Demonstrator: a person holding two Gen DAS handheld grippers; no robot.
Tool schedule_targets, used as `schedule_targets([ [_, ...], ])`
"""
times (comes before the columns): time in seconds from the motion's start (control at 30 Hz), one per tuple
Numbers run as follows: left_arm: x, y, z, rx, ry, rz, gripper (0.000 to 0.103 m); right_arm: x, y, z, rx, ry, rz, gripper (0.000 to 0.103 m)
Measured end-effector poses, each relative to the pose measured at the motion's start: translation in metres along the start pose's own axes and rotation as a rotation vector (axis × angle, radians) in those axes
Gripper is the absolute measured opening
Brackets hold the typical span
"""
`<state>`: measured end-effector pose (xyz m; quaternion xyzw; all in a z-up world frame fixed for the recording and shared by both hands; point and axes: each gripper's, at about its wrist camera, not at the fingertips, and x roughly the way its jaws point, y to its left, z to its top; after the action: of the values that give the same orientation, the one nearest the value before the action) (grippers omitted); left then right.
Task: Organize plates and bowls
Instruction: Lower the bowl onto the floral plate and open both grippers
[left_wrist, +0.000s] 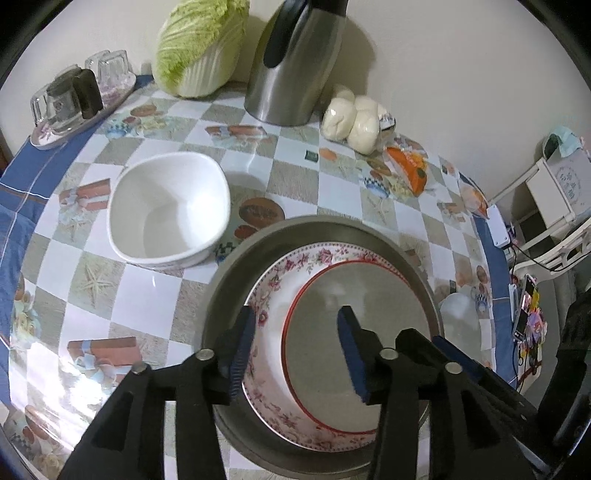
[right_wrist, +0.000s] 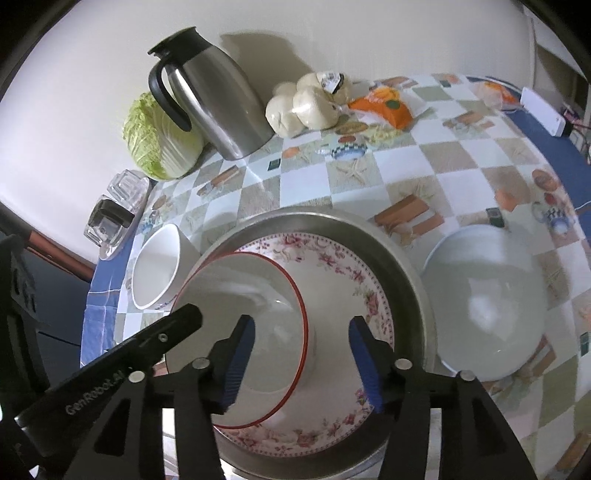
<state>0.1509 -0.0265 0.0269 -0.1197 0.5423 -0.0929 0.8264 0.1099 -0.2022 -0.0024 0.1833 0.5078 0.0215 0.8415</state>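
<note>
Both claws parted over stacked dishes, nothing gripped.

From left wrist: left claw (left_wrist: 295, 345) open, straddling near rim of red-rimmed white bowl (left_wrist: 354, 354), nested in floral-bordered white plate (left_wrist: 266, 291), inside round grey metal tray (left_wrist: 236, 280); square white ceramic bowl (left_wrist: 168, 214) ahead-left, empty. From right wrist: right claw (right_wrist: 301, 360) open above same bowl's rim, gripping nothing; pale round glass bowl (right_wrist: 487, 306) to right, empty, outside tray. Likely just after releasing the stacked bowl; next probably calls for reaching one loose bowl and closing on its rim.
</note>
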Motion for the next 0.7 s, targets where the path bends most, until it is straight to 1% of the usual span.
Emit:
schedule_targets([
  [0.07,-0.006,0.000,0.000,0.001,-0.015,0.011,0.057,-0.003,0.000,0.000,-0.007,-0.003,-0.011,0.062],
  [0.2,-0.014,0.001,0.001,0.006,-0.033,0.027,0.064,-0.004,0.000,0.000,-0.016,-0.003,-0.027,0.069],
  [0.27,-0.017,0.001,0.001,0.007,-0.043,0.039,0.069,-0.005,-0.001,0.000,-0.018,-0.008,-0.027,0.075],
  [0.33,-0.020,0.004,0.002,0.005,-0.050,0.058,0.071,-0.006,-0.001,-0.001,-0.023,-0.016,-0.026,0.079],
  [0.37,-0.020,0.005,0.002,0.003,-0.053,0.068,0.073,-0.007,-0.001,-0.001,-0.027,-0.022,-0.028,0.083],
  [0.5,-0.022,0.016,0.002,-0.025,-0.061,0.110,0.074,-0.008,-0.001,-0.002,-0.038,-0.034,-0.034,0.090],
  [0.57,-0.022,0.022,0.002,-0.042,-0.060,0.128,0.074,-0.009,-0.001,-0.002,-0.038,-0.039,-0.036,0.097],
  [0.6,-0.022,0.025,0.002,-0.047,-0.060,0.134,0.075,-0.009,-0.001,-0.002,-0.040,-0.043,-0.038,0.098],
  [0.63,-0.021,0.027,0.002,-0.052,-0.061,0.143,0.075,-0.010,-0.001,-0.002,-0.042,-0.046,-0.039,0.098],
  [0.7,-0.021,0.032,0.003,-0.060,-0.063,0.162,0.081,-0.010,0.000,-0.001,-0.046,-0.049,-0.039,0.100],
])
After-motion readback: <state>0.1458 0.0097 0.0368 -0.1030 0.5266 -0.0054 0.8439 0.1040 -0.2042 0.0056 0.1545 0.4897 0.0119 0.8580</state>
